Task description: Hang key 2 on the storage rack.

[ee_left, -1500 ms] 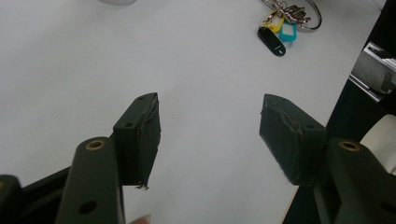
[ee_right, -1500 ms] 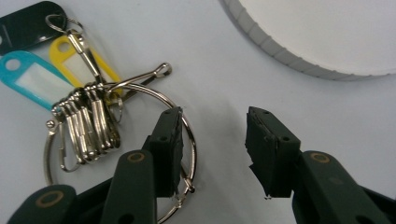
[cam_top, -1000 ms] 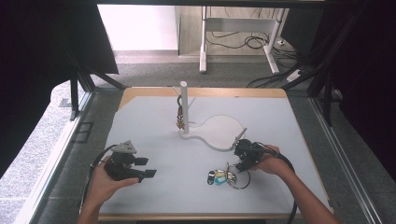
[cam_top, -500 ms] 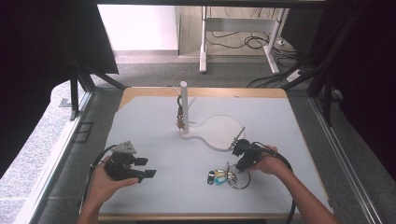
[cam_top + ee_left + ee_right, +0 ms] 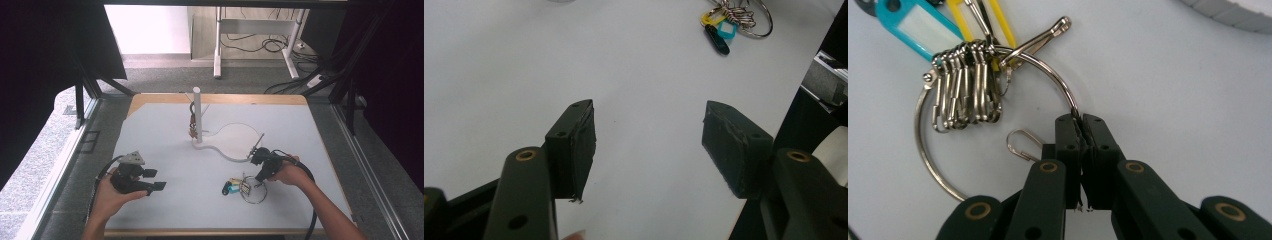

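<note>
Looking at the high view first: my left gripper [image 5: 159,180] sits low at the near-left of the white table [image 5: 165,135], held in the left hand [image 5: 112,195], jaws pointing toward the table's middle. My right gripper [image 5: 257,176] is at near-right in the right hand [image 5: 290,175], nose down on the big key ring [image 5: 253,191]. Coloured key tags [image 5: 231,187] lie just left of the ring. Behind them a white post [image 5: 197,114] stands upright on a flat white base plate [image 5: 235,142], with a small dark item hanging on the post; too small to identify.

Left gripper view: jaws spread wide, nothing between them, bare table under them. Key ring [image 5: 744,15] with its tags [image 5: 719,32] lies well apart at the top, near the table edge as this camera sees it. One pad [image 5: 584,145] looks frayed along its edge.

Right gripper view: jaws pressed together, pinching the wire of the key ring [image 5: 1045,65] at its right-hand arc. Ring lies flat on the table. A bunch of metal snap clips [image 5: 965,87] hangs on its upper part, a teal tag [image 5: 915,25] and yellow tags [image 5: 985,25] fan out above. One loose small clip [image 5: 1023,144] lies inside the ring, just beside the left jaw. Edge of the base plate [image 5: 1233,12] shows top right.
</note>
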Demonstrator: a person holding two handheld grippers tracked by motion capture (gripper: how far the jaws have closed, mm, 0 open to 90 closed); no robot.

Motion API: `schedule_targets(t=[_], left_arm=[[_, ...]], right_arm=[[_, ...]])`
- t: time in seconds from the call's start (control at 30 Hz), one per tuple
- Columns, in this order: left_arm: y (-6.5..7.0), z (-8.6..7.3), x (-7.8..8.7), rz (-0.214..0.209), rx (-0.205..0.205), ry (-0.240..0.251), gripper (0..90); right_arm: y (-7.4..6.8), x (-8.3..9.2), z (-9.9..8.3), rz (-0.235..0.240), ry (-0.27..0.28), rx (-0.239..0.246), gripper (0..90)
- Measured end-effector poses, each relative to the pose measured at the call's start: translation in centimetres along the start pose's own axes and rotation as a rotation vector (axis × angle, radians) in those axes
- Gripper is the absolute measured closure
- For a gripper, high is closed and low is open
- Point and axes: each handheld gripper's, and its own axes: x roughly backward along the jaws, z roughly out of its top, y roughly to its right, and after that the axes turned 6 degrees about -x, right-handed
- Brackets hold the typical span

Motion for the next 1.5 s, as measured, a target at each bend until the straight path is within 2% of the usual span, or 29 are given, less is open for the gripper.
schedule_targets(t=[0.33,0.53,0.7,0.83,1.2,1.47,1.5], left_arm=[[0.1,-0.1,0.1,0.003,0.001,0.001,38.7],[0.0,-0.1,0.2,0.006,0.004,0.003,38.6],[0.0,-0.2,0.3,0.006,0.004,0.003,38.6],[0.0,-0.2,0.3,0.008,0.005,0.001,38.5],[-0.1,-0.3,0.4,0.008,0.009,0.005,38.5],[-0.1,-0.3,0.4,0.009,0.010,0.007,38.4],[-0.1,-0.4,0.5,0.008,0.008,0.007,38.4]], right_arm=[[-0.2,2.1,-1.0,0.043,0.042,-0.020,86.4],[-1.3,3.9,-1.8,0.068,0.069,0.017,86.3],[-2.0,4.6,-2.1,0.082,0.065,0.037,86.3],[-2.5,5.0,-2.4,0.092,0.062,0.058,86.3],[-3.1,5.3,-3.0,0.106,0.052,0.061,85.8],[-3.6,5.6,-3.2,0.139,0.045,0.065,83.5],[-3.6,5.6,-3.3,0.142,0.040,0.078,83.3]])
